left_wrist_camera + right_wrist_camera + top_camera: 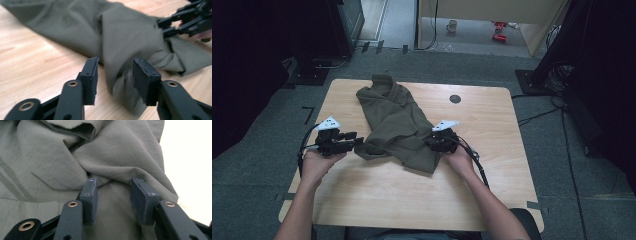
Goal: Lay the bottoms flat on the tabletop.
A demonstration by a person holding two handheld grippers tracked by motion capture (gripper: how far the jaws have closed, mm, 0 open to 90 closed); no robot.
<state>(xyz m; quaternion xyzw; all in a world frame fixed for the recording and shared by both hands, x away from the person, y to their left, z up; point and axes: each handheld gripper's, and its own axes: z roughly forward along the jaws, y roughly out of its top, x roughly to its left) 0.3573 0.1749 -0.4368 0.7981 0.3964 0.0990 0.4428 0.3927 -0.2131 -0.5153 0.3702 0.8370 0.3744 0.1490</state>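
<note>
An olive-green garment (394, 122) lies crumpled across the middle of the wooden table (492, 170). My left gripper (354, 142) is at its left edge, open, and a fold of the cloth (120, 75) sits between the jaws. My right gripper (432, 142) is at the garment's right side, also open, its jaws straddling a bunched fold of cloth (113, 195). In the left gripper view the right gripper (186, 23) shows at the far side of the garment (82, 27). The garment's collar end (382, 82) points to the far edge.
A dark round spot (455, 98) marks the table near its far right. Bare wood lies in front of the garment, toward the person. Black equipment stands and cables (557, 80) flank the table on the carpeted floor.
</note>
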